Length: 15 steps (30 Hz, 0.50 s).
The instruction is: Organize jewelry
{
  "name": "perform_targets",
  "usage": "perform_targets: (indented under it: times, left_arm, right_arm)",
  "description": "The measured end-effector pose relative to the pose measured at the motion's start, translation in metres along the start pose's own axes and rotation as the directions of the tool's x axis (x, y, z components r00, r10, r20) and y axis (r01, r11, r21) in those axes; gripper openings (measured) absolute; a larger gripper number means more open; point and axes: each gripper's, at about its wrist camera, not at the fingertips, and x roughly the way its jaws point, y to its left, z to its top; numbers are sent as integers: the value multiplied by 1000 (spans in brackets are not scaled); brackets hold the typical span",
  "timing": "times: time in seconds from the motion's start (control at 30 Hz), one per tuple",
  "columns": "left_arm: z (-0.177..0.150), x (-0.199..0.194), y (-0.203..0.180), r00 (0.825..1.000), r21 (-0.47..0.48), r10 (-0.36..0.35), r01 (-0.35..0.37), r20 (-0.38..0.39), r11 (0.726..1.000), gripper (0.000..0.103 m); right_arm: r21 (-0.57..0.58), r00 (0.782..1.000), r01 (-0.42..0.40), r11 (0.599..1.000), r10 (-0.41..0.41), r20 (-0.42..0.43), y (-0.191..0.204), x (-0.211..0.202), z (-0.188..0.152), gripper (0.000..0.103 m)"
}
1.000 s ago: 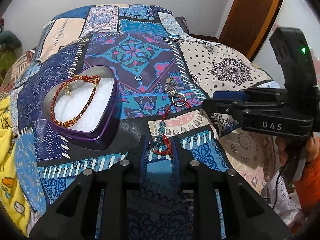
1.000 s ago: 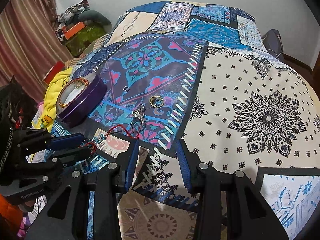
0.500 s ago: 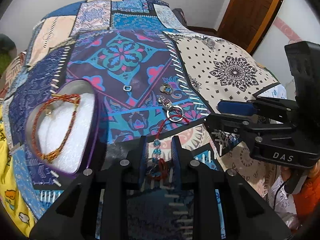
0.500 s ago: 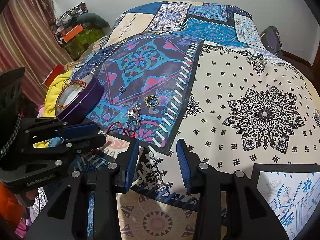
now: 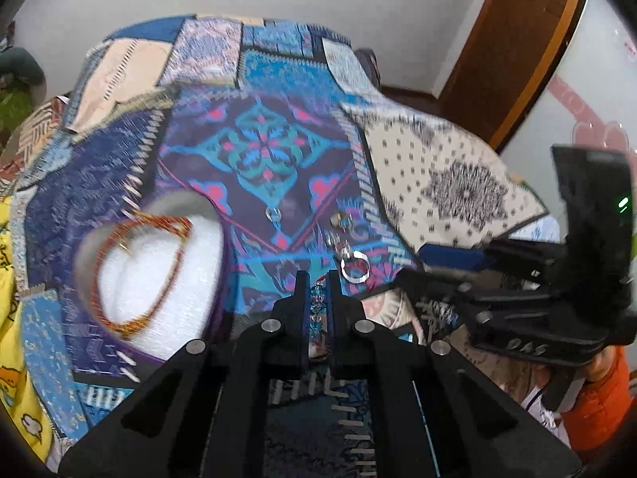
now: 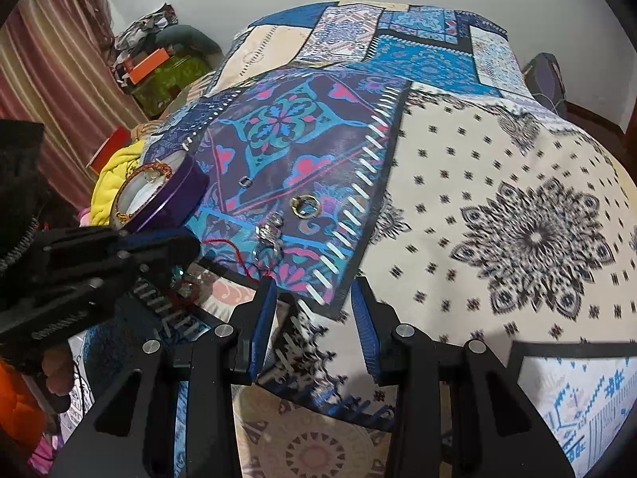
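My left gripper (image 5: 317, 283) is shut on a red-cord bracelet with blue beads (image 5: 317, 306), low over the patchwork bedspread (image 5: 262, 151). The bracelet's red cord (image 6: 235, 253) trails toward a silver ring (image 5: 355, 267). A purple heart-shaped tin (image 5: 159, 279) with white lining holds an orange-red bracelet (image 5: 139, 271), to the left of the gripper. A gold ring (image 6: 305, 206), a silver charm (image 6: 272, 227) and a small clasp (image 6: 245, 181) lie on the spread. My right gripper (image 6: 314, 290) is open and empty above the spread, right of the left gripper (image 6: 167, 247).
A yellow blanket (image 6: 115, 175) lies beside the tin at the bed's left edge. Boxes and clothes (image 6: 159, 63) are piled by the striped curtain. A wooden door (image 5: 513, 44) stands at the far right. The cream mandala patch (image 6: 529, 235) lies to the right.
My left gripper has closed on the beaded red bracelet and moved forward along it. The right gripper stayed open and shifted only slightly.
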Motion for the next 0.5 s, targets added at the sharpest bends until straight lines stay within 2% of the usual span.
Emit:
perform_targets:
  times: [0.27, 0.5]
  left_arm:
    - [15, -36, 24, 994, -85, -13, 23, 112, 996, 6]
    - [19, -55, 32, 984, -102, -5, 23, 176, 994, 6]
  right_arm:
    - [-58, 1000, -3, 998, 2, -19, 18, 17, 10, 35]
    - [-49, 1000, -20, 999, 19, -18, 25, 26, 19, 35]
